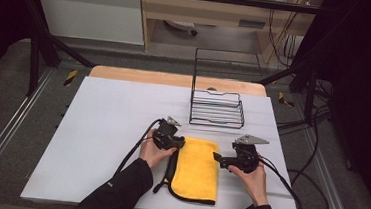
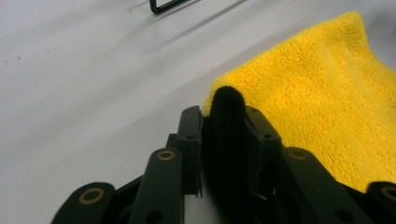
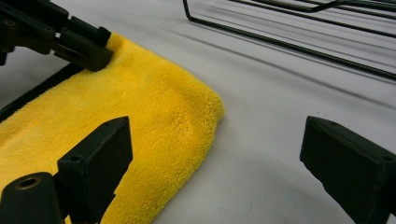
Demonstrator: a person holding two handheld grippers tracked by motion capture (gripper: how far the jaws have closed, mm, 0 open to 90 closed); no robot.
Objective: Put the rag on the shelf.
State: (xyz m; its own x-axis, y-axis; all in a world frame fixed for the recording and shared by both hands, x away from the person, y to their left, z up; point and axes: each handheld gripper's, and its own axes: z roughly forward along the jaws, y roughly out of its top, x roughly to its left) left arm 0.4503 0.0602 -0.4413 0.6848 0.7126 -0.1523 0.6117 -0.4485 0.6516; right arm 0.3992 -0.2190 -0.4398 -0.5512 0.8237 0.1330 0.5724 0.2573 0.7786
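Observation:
A folded yellow cloth [image 1: 197,169] with a black trim lies on the white table [image 1: 101,128] near its front edge. My left gripper [image 1: 179,143] is at the cloth's far left corner. Its jaws are shut on the black trim [image 2: 225,100], with yellow pile [image 2: 327,102] spreading to the right. My right gripper [image 1: 217,157] hovers at the cloth's right edge, open. Its left jaw sits over the cloth [image 3: 154,116] and its right jaw over bare table. The left gripper [image 3: 100,53] also shows on that corner in the right gripper view.
A black wire rack [image 1: 217,108] stands just behind the cloth, toward the right; its base bars [image 3: 289,44] run close ahead of the right gripper. Cables [image 1: 287,185] trail off the table's right side. A wooden strip [image 1: 175,78] borders the far edge.

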